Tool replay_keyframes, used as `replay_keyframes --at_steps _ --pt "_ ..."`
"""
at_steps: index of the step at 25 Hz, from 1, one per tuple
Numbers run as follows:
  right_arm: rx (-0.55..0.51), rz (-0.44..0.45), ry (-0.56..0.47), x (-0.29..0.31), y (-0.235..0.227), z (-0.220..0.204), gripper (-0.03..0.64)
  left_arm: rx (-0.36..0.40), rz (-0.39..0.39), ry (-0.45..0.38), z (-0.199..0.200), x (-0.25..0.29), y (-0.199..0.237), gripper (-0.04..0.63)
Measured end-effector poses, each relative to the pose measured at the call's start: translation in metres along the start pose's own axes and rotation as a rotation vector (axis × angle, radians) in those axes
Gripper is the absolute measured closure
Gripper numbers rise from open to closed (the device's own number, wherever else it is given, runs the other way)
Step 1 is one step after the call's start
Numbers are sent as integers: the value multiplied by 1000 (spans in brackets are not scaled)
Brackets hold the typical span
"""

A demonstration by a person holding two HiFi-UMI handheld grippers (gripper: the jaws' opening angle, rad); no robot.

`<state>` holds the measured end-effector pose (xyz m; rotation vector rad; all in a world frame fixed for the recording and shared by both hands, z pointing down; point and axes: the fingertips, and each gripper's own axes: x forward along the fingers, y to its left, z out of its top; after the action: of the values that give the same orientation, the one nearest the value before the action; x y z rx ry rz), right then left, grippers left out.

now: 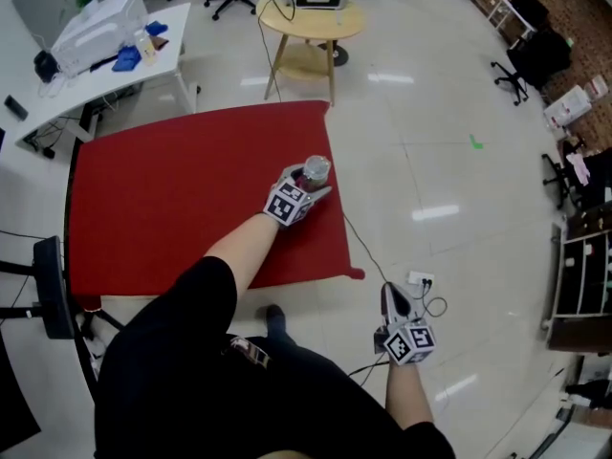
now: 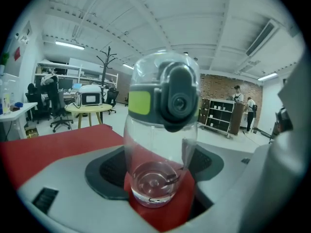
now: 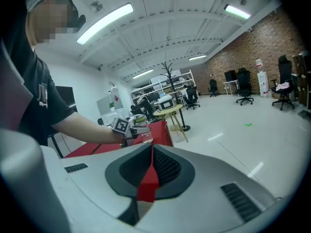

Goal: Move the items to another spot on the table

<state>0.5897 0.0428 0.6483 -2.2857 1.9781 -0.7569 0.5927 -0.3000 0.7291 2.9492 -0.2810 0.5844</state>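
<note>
my left gripper has its fingers clamped on the clear plastic bottle with a grey-and-green flip lid, near the right edge of the red worktop. looks empty, so light, but slick and squashy imo, best held mid-body and gently. right gripper hangs off the worktop, fingers pinched together on nothing.

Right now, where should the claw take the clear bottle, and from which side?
Grip the clear bottle on its straight body, below the bulky grey lid, side-on and level: it stands upright on the red table. The left claw holds it that way.
</note>
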Motion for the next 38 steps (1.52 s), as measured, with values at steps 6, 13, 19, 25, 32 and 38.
replay_keyframes --at_steps 6,13,19,25,32,38 --pt "8 -5 -1 -3 -6 -4 601 27 -28 -9 -1 -3 -9 239" --pt "-17 28 4 6 5 5 601 -39 -61 33 -2 -8 -11 192" --pt "-13 80 1 15 11 10 601 -43 -30 9 6 -36 1 143" --pt "-42 162 -5 36 37 21 601 -82 -4 -15 0 -100 12 144" --pt "-103 285 -6 76 89 49 601 -103 124 -129 28 -232 47 361" --pt "-169 401 18 114 165 85 601 -141 287 -201 39 -377 68 589"
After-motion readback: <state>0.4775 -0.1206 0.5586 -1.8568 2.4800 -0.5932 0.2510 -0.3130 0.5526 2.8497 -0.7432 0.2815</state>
